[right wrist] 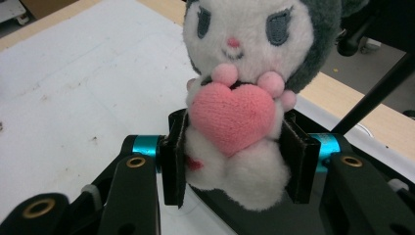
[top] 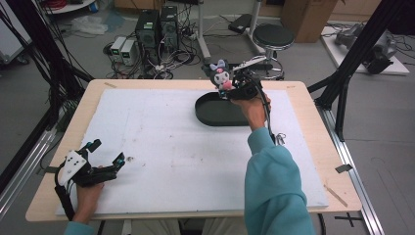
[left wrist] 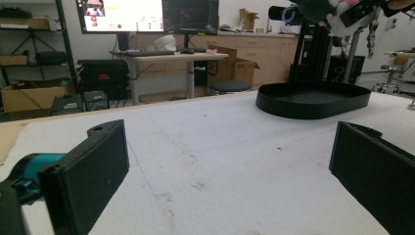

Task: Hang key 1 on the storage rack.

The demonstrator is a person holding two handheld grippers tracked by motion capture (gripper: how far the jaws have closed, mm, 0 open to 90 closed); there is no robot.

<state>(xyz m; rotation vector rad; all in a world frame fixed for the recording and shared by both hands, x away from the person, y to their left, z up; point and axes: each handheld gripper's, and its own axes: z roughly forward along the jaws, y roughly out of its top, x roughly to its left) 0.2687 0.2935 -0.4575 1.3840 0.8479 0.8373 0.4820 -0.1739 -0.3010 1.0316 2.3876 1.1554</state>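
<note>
While your right tongs [right wrist: 234, 164] carry the plush toy [right wrist: 244, 88] above the far end of the black oval tray [top: 208, 115], keep in mind how that toy is likely to handle: it looks soft, light and squashy, so it should give under the pads and not slip, and nothing about it seems fragile. You have it by the lower body, one pad on each flank, just beneath the pink knitted heart [right wrist: 231, 116] it hugs to its chest; that looks the soundest place, since the big head and the grey hood would only fold if you pinched there. In the right gripper view the tongs are pressed in on the white belly, and the fur bulges a little around the pads. Below the toy you can see the tray's dark rim, and the white sheet over the wooden worktop [top: 303, 105] beyond it.

Your left tongs [top: 105, 152] sit low at the near left corner of the worktop, well apart from the tray. Their jaws are spread wide, with bare white sheet between them and nothing held.
</note>
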